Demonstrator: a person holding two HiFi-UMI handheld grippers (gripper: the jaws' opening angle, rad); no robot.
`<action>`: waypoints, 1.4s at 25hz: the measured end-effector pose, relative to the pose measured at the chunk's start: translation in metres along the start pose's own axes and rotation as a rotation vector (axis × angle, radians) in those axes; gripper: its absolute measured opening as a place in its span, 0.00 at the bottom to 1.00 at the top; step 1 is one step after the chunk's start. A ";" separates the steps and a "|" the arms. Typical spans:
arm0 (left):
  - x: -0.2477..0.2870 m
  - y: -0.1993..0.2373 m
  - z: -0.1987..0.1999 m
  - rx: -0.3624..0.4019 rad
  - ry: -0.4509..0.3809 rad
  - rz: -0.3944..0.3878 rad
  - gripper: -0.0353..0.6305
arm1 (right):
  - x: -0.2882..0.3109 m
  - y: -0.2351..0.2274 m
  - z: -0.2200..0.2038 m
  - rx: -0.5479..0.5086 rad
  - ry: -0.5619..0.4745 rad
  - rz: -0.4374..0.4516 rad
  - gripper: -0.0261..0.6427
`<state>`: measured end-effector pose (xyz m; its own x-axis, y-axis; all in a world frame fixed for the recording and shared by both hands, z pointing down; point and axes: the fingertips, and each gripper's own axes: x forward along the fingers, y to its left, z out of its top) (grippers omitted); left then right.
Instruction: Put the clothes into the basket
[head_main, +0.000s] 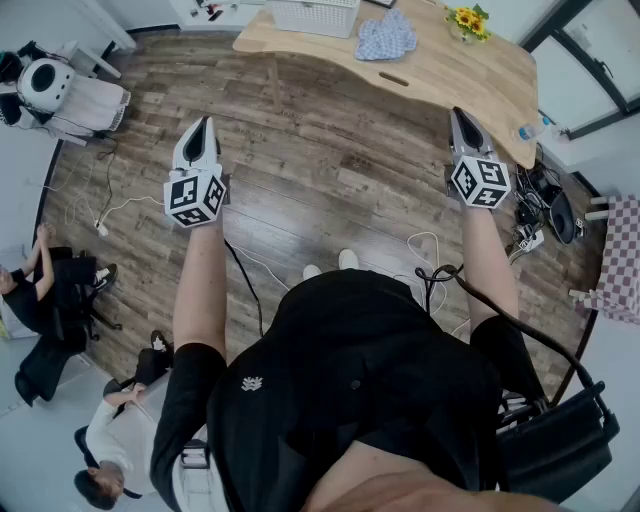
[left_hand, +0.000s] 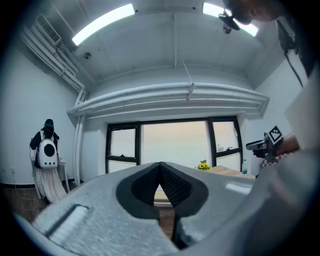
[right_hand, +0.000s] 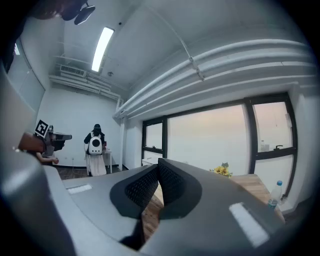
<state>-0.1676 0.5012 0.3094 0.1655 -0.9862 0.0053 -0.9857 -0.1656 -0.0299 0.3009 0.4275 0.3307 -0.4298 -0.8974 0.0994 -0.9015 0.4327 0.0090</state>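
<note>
- Tongs both pressed together, nothing pinched: I hold the left gripper (head_main: 204, 128) and right gripper (head_main: 460, 118) out over the wood floor (head_main: 330, 190).
- clothes (head_main: 385, 38): blue patterned piece on the far table (head_main: 470, 75), well apart from both.
- basket (head_main: 313, 15): white, just left of the clothes.

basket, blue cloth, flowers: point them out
basket (head_main: 313, 16), head view, its front wall
blue cloth (head_main: 385, 38), head view, middle of the heap
flowers (head_main: 467, 19), head view, a yellow bloom
</note>
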 end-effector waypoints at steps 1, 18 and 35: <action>0.000 -0.001 0.001 0.000 -0.002 -0.002 0.05 | 0.001 0.001 0.002 -0.003 -0.003 0.002 0.04; 0.057 -0.020 -0.017 0.023 0.050 0.026 0.05 | 0.046 -0.051 -0.034 0.001 0.043 0.021 0.04; 0.164 0.047 -0.025 0.008 0.041 -0.011 0.05 | 0.146 -0.068 -0.016 0.042 0.016 -0.072 0.04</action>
<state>-0.1875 0.3322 0.3334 0.1745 -0.9836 0.0463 -0.9836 -0.1763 -0.0374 0.3003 0.2681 0.3602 -0.3630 -0.9246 0.1159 -0.9316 0.3626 -0.0249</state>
